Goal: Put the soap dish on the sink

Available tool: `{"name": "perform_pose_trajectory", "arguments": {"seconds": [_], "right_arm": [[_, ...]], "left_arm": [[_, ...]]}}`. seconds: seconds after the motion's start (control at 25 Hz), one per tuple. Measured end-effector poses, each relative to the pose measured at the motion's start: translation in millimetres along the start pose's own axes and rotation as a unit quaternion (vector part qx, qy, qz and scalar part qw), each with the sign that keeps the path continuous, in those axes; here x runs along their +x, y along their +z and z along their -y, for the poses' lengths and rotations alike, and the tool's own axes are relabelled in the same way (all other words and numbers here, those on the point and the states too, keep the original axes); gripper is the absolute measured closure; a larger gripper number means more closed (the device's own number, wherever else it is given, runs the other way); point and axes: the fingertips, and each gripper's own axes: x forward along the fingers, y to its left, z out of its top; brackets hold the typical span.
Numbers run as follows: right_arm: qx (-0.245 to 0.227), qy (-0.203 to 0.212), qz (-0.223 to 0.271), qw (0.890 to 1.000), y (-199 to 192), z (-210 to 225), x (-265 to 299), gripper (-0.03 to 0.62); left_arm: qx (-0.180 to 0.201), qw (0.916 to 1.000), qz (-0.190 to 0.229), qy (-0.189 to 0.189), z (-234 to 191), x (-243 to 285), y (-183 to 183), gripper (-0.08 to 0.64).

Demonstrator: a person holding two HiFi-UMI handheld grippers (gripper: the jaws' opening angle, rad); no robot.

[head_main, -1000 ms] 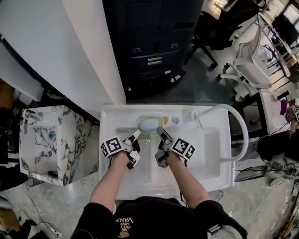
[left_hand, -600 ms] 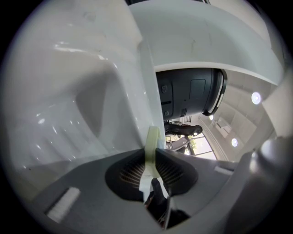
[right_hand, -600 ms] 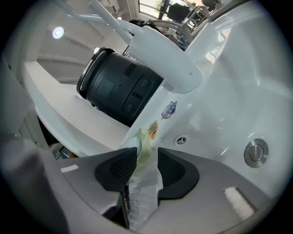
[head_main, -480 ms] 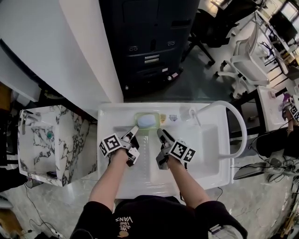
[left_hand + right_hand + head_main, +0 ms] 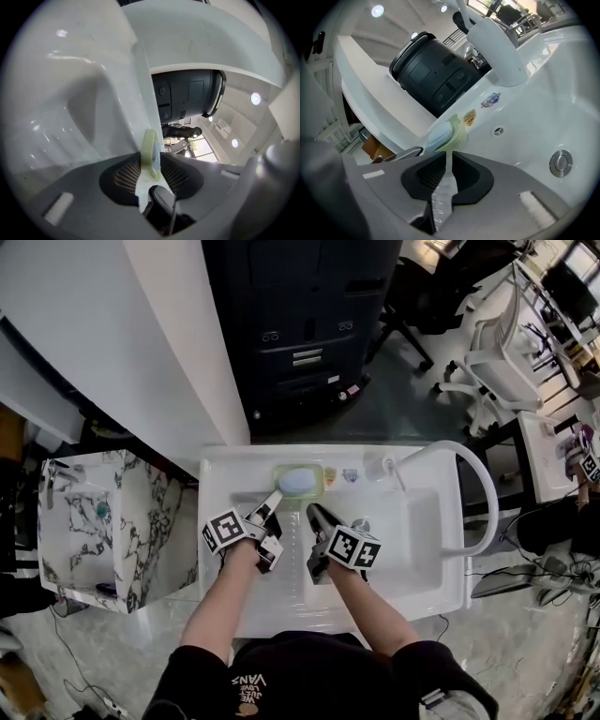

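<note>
The soap dish [image 5: 300, 481] sits on the sink's [image 5: 225, 474] far ledge, so release seems in hand: the left claw [image 5: 272, 504], just opening, stands apart about its near rim, the right claw [image 5: 315, 517], just closing, is nearly together and empty, and next both must back off without nudging it.

Right gripper [image 5: 313, 511] backs off the dish [image 5: 300, 481] toward frame centre and rolls over, its jaws just closing to a slit on nothing, while left gripper [image 5: 273, 500] jaws have just been opening, dish rim loose between them.
</note>
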Motion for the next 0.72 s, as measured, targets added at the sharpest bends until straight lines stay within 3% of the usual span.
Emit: {"name": "perform_pose_trajectory", "arguments": {"seconds": [0.16,0.4,0.72], "right_arm": [[-0.008,0.005,-0.002,1.0,-0.8,-4.1,4.7,0.589],[-0.007,0.008,-0.003,1.0,0.6,-7.6,11.7,0.589],[0.004,0.006,0.004,1.0,4.2,-7.9,16.8,0.589]], "left_arm": [[0.03,0.9995,-0.007,0.003,4.1,-3.1,-0.6,0.397],[0.065,0.9975,-0.01,0.025,-3.8,-17.2,-2.5,0.393],[0.14,0.9885,0.008,0.058,-11.6,-33.3,3.2,0.394]]}}
